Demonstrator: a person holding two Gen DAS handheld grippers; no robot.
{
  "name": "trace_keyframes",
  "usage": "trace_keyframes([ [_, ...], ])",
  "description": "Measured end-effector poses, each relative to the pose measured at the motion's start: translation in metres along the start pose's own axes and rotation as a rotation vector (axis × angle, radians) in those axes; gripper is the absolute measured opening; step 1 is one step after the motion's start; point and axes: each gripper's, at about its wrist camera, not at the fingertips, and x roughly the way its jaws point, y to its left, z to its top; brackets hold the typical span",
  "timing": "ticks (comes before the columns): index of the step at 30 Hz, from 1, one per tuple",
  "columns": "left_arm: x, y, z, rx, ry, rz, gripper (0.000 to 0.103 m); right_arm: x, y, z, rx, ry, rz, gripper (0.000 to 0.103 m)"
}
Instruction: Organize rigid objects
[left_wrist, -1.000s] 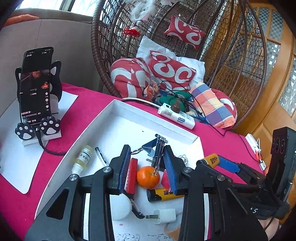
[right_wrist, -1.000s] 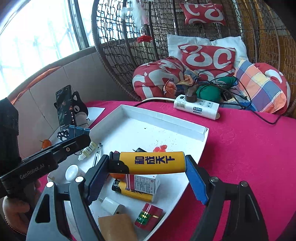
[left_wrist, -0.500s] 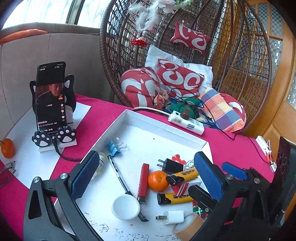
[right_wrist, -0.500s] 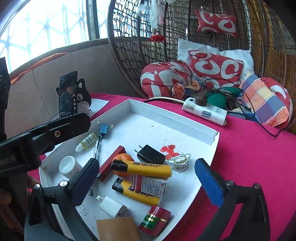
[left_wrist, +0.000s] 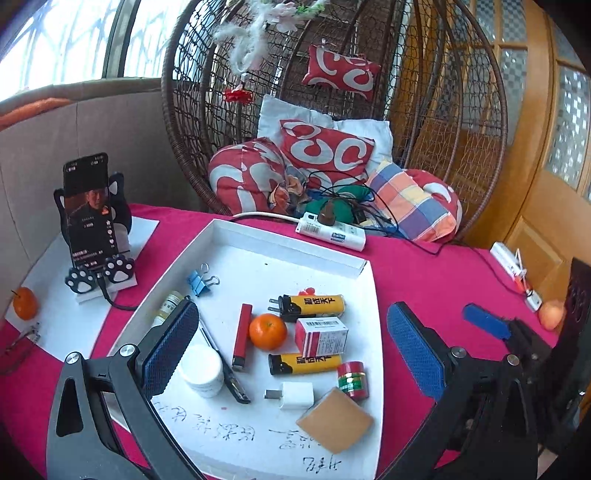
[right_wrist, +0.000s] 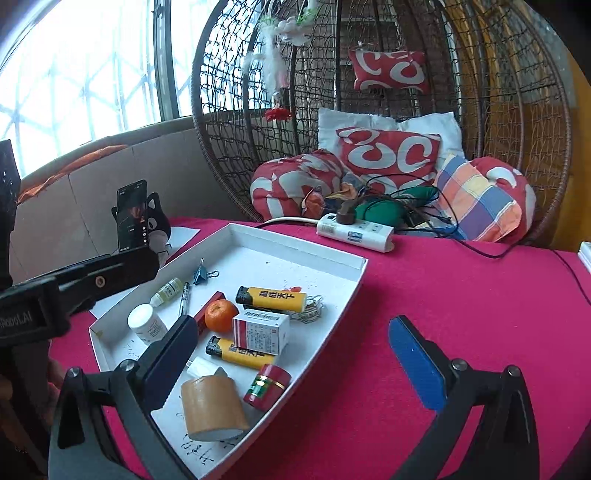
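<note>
Left wrist view shows the left gripper (left_wrist: 291, 354) spread wide and holding nothing, above the white tray (left_wrist: 288, 240) on the red surface (left_wrist: 424, 273). Inside the tray lie two yellow lighters (left_wrist: 312, 303), an orange (left_wrist: 267, 331), a small box (left_wrist: 321, 336) and a tape roll (left_wrist: 334, 421). The right gripper (right_wrist: 291, 360) is also wide and empty, over the tray's near edge.

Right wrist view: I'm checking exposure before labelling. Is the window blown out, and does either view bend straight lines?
Right wrist view: the arched window is blown out to white with faint lattice, while the white rectangular tray stays legible. Left wrist view: the window is also overexposed. Both views: fisheye curves the tray rim and darkens the corners.
</note>
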Motion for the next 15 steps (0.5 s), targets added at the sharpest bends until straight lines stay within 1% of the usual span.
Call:
trace_keyframes([
  [1,-0.004,-0.008,-0.001,0.038,-0.010,0.040,0.103,-0.007,-0.002,-0.001,-0.011,-0.010,-0.028,0.103],
  [3,-0.015,-0.021,-0.006,0.098,-0.048,0.111,0.103,-0.022,-0.004,-0.003,-0.037,-0.038,-0.133,0.103],
  [4,-0.020,-0.025,-0.007,0.097,-0.063,0.117,0.103,-0.029,-0.006,-0.005,-0.047,-0.053,-0.191,0.103],
  [5,-0.025,-0.028,-0.008,0.094,-0.077,0.113,0.103,-0.036,-0.008,-0.007,-0.048,-0.069,-0.240,0.103],
  [7,-0.036,-0.032,-0.008,0.065,-0.100,0.079,0.103,-0.048,-0.016,-0.009,-0.030,-0.094,-0.325,0.103],
  [9,-0.043,-0.035,-0.008,0.031,-0.105,0.045,0.103,-0.062,-0.024,-0.012,0.004,-0.130,-0.400,0.103],
  [10,-0.044,-0.036,-0.008,0.012,-0.097,0.030,0.103,-0.069,-0.028,-0.013,0.022,-0.150,-0.419,0.103],
  [11,-0.046,-0.036,-0.008,-0.003,-0.091,0.005,0.103,-0.074,-0.031,-0.014,0.033,-0.163,-0.418,0.103],
  [14,-0.052,-0.037,-0.010,-0.016,-0.090,-0.070,0.103,-0.090,-0.041,-0.016,0.069,-0.180,-0.391,0.103],
  [15,-0.050,-0.037,-0.010,-0.008,-0.067,-0.073,0.103,-0.094,-0.044,-0.016,0.084,-0.187,-0.376,0.103],
])
